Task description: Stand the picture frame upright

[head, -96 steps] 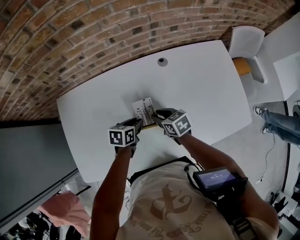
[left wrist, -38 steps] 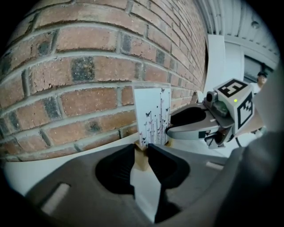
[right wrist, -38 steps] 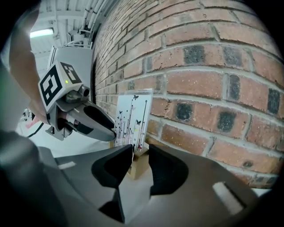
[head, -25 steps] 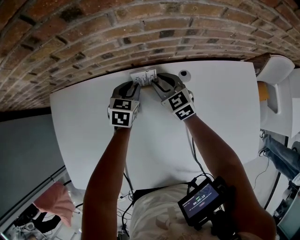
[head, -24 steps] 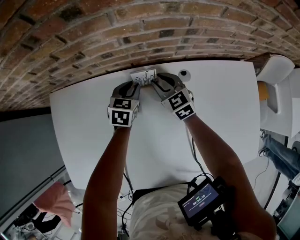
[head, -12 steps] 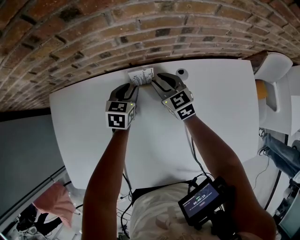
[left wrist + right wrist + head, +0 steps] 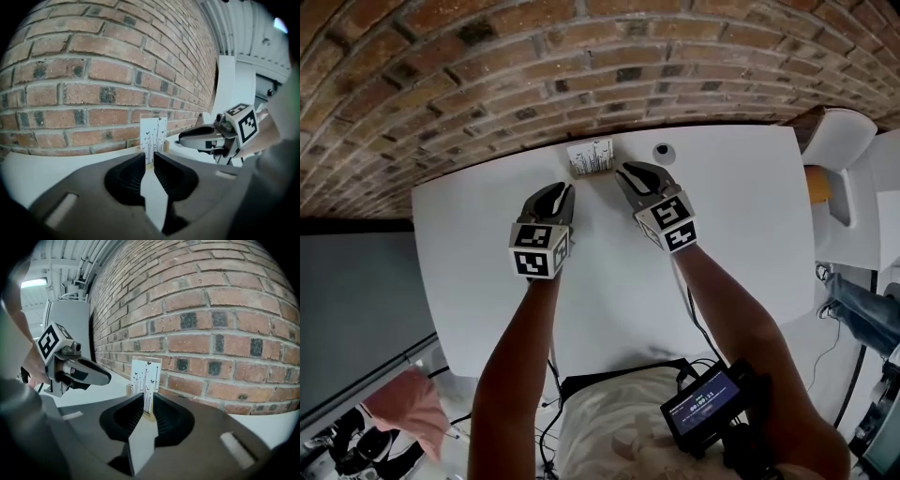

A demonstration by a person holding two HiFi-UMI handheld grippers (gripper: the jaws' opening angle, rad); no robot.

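The picture frame (image 7: 590, 157), a white card with thin black stems in a wooden holder, stands upright at the table's far edge against the brick wall (image 7: 534, 56). It also shows ahead of both jaws as the picture frame (image 7: 153, 136) and the picture frame (image 7: 145, 377). My left gripper (image 7: 565, 192) hangs a short way in front and left of it. My right gripper (image 7: 625, 173) is just right of it. Neither touches it. Both pairs of jaws are closing, a narrow gap remains, and nothing is between them.
The white table (image 7: 487, 253) runs along the brick wall. A round cable grommet (image 7: 662, 150) lies right of the frame. A white chair (image 7: 844, 141) stands past the table's right end, with a person's legs (image 7: 858, 295) beyond the right edge.
Both grippers have drawn back from the frame toward me, and their jaws have narrowed. The frame stays standing against the wall, free of both.
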